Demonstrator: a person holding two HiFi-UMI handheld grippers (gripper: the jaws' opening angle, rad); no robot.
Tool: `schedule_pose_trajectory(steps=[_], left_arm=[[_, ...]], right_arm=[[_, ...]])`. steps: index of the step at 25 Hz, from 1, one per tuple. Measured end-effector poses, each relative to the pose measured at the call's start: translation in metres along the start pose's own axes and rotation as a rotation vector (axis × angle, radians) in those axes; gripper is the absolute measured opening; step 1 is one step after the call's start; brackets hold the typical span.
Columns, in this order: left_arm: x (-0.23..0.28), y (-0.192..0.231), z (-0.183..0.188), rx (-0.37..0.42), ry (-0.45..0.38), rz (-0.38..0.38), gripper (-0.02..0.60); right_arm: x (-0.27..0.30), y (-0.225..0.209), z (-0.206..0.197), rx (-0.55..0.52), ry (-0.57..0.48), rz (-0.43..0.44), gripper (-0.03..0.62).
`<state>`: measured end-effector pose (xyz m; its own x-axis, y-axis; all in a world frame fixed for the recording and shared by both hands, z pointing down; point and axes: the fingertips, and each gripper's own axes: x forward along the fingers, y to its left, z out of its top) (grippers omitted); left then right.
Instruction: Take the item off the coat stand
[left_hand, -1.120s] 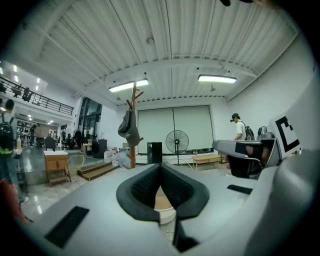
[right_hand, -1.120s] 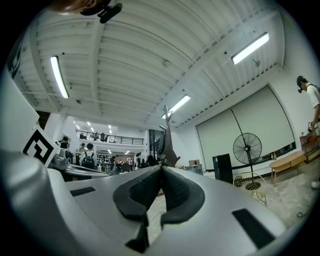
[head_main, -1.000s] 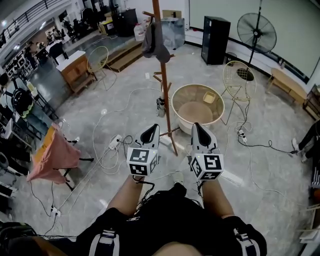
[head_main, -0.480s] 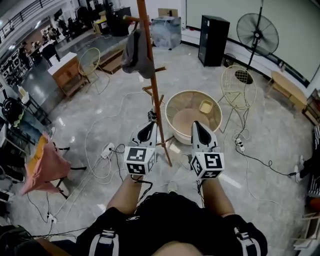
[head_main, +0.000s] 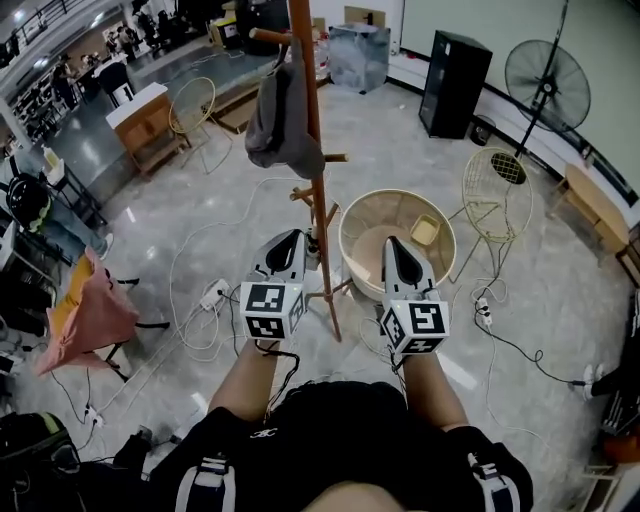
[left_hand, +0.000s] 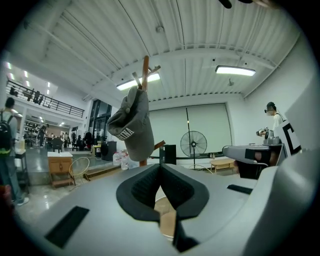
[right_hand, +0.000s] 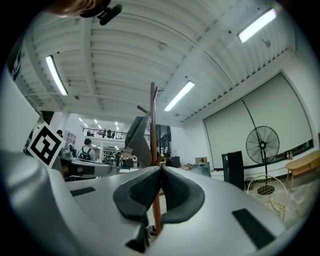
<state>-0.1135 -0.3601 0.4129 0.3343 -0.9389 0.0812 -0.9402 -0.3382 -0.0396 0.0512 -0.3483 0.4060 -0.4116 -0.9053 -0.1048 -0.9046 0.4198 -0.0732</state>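
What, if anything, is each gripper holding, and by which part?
Nothing is held. The left gripper and the right gripper both have their jaws together and empty. The grey cap hangs untouched on the coat stand.

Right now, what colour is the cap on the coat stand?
Grey, with pale lettering; the cap shows best in the left gripper view.

Head view looks steeply down; both gripper views face upward, sharing the coat stand.
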Motion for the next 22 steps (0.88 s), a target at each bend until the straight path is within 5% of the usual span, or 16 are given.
schedule_pose_trajectory(steps=[11, 12, 14, 15, 22], left_arm=[[0.037, 0.002, 0.025, 0.029, 0.006, 0.134, 0.018], [0.042, 0.000, 0.032, 0.027, -0.013, 0.132, 0.041], [0.052, -0.004, 0.047, 0.019, -0.054, 0.126, 0.229], [0.057, -0.005, 0.054, 0.023, -0.070, 0.134, 0.258], [0.078, 0.014, 0.120, 0.101, -0.164, 0.213, 0.272]], right_arm=[[0.054, -0.045, 0.001, 0.027, 0.032, 0.134, 0.017], [0.057, -0.051, 0.001, 0.032, 0.034, 0.137, 0.017], [0.063, -0.065, 0.000, 0.043, 0.039, 0.137, 0.017], [0.064, -0.072, -0.002, 0.046, 0.043, 0.136, 0.017], [0.074, -0.104, -0.003, 0.044, 0.047, 0.150, 0.017]])
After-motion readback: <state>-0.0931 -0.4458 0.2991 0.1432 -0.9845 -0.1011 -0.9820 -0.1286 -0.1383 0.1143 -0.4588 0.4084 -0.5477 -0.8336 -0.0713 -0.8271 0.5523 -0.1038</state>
